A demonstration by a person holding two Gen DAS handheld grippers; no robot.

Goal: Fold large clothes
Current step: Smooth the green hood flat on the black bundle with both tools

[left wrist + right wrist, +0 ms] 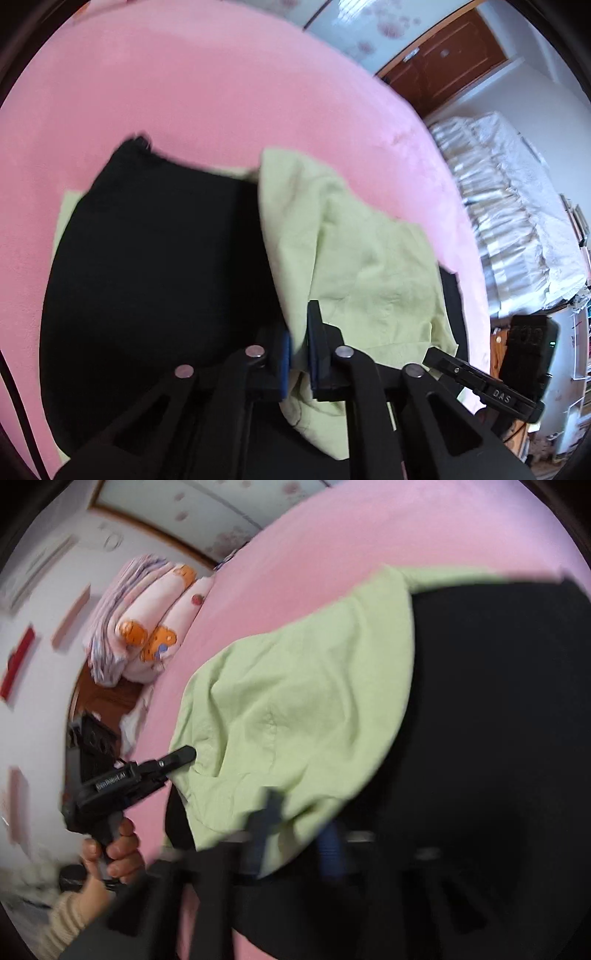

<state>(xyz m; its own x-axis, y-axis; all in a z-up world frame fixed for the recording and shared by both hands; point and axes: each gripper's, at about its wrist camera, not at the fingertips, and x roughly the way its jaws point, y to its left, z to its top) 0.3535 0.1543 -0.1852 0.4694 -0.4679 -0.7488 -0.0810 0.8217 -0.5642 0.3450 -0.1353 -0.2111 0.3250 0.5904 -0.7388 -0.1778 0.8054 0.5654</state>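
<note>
A light green cloth (pixel 362 258) lies crumpled over a wide black cloth (pixel 159 258) on a pink bed (pixel 184 81). In the left wrist view my left gripper (pixel 300 350) is shut on a fold of the green cloth, which sits pinched between its blue pads. My right gripper (pixel 430 356) comes in from the right, at the green cloth's edge. The right wrist view is blurred: my right gripper (pixel 297 838) is shut on the hem of the green cloth (pixel 295 701), with the black cloth (pixel 498 738) to the right. A hand holds the left gripper (pixel 186 755), its tip on the cloth's left edge.
Folded patterned quilts (pixel 147 620) are stacked at the head of the pink bed (pixel 332 535). A white quilted cover (pixel 517 206) lies beyond the bed's right edge, below a brown wooden door (pixel 443 62). A black box (pixel 528 350) stands by the bedside.
</note>
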